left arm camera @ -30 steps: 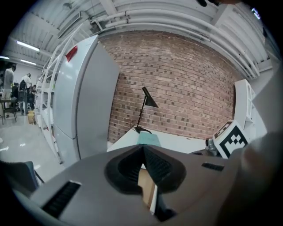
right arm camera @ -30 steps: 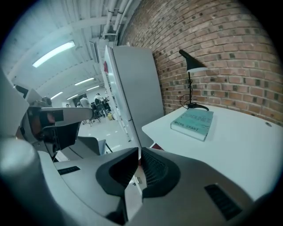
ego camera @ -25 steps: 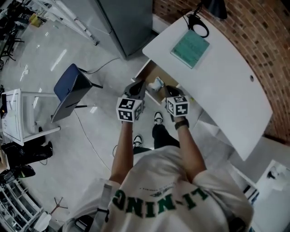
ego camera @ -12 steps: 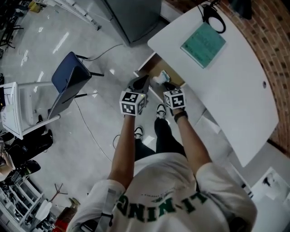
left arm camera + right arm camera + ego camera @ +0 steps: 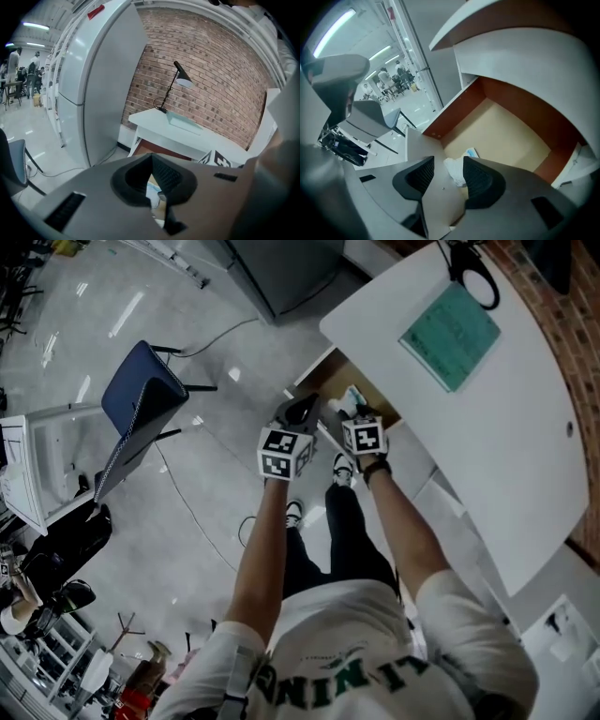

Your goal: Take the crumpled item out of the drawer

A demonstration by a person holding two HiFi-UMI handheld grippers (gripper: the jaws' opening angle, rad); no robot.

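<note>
The drawer (image 5: 511, 136) under the white desk stands pulled out; in the head view the drawer (image 5: 330, 381) shows at the desk's near edge. A white crumpled item (image 5: 453, 169) lies on its wooden bottom near the front panel, beside a blue-edged scrap. My right gripper (image 5: 447, 168) hangs over the front panel, its jaws opening. The item sits just beyond them, untouched by the pads. My left gripper (image 5: 151, 159) is shut and empty, left of the drawer. The crumpled item (image 5: 152, 191) shows pale below its tips. From above, the left gripper (image 5: 305, 411) and right gripper (image 5: 356, 414) flank the drawer front.
The white desk (image 5: 487, 427) carries a green notebook (image 5: 450, 322) and a black lamp (image 5: 180, 77). A tall grey cabinet (image 5: 93, 84) stands left of the desk. A blue chair (image 5: 141, 404) and a floor cable lie behind me to the left.
The head view has shifted, and the desk and drawer now sit higher in the picture. Both grippers stay at the drawer front, the right one a little closer to the opening.
</note>
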